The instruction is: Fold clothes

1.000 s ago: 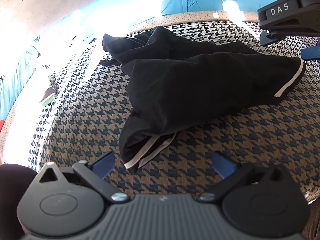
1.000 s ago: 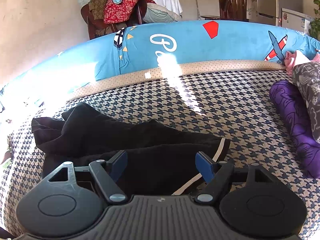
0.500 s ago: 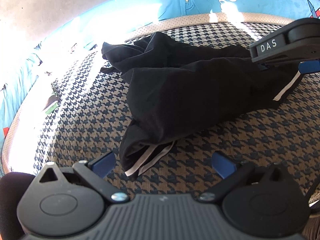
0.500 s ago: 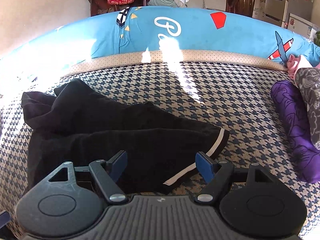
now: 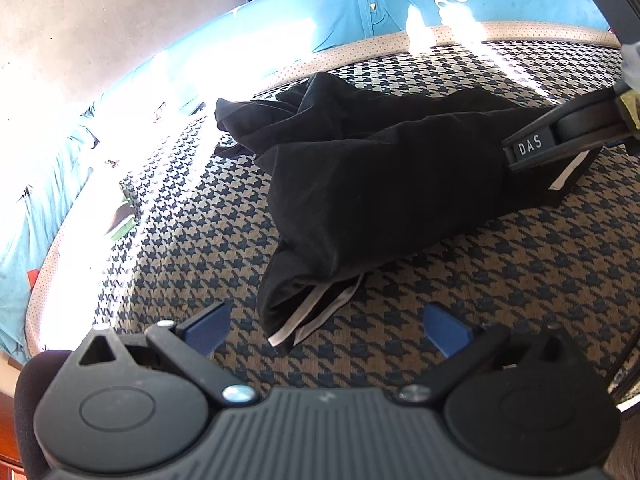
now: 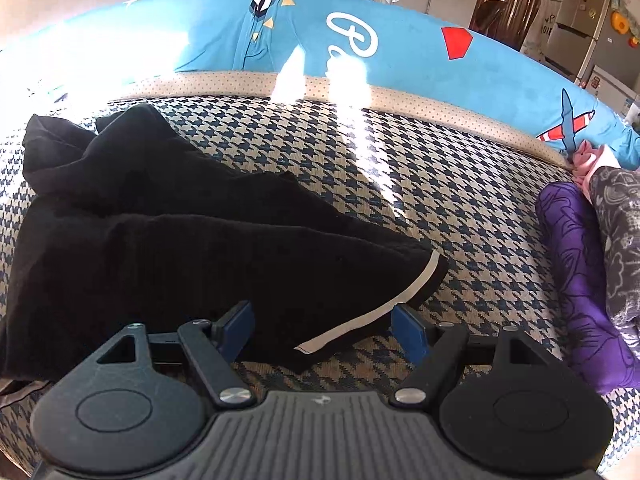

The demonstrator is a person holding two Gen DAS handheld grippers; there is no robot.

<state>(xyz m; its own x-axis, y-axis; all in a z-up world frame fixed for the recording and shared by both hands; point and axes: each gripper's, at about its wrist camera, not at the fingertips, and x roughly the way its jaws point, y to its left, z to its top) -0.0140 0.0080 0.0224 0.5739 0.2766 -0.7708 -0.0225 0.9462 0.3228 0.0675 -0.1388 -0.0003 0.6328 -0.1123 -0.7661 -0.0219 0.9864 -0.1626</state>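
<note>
— Between the two blue pads of the right gripper (image 6: pixel 324 328) lies a white-striped hem of the black garment (image 6: pixel 180 248); the jaws stand spread, with the cloth in the gap but neither pad pressing on it. Nothing is grasped.

— And the left gripper (image 5: pixel 326 326)?

— Released as well, jaws wide, empty. Just ahead of it lies the garment's other striped end (image 5: pixel 312 316), a bunched hem pointing back at the fingers. Beyond that, the cloth runs away up and to the right, where the right gripper hangs over the far end.

— How would it handle?

— Soft, light and limp, I'd judge: it lies in loose ridges and folds over itself, so it will sag and drape once lifted. Nothing fragile. A thin knit may slip, so pinch through the doubled hem rather than a single layer. The two striped hems look like the natural holds, one per gripper.

— What's beneath it?

— A houndstooth cover (image 6: pixel 440 184), flat and probably slightly padded, so the fingertips can press in a little to get under an edge. Ahead of both grippers runs a blue printed bolster (image 6: pixel 400 52). To the right of the right gripper sits a purple bundle (image 6: pixel 580 272) with grey patterned cloth (image 6: pixel 624 232) beside it, well apart from the garment. Strong sunlight washes out the area left of the left gripper.
</note>
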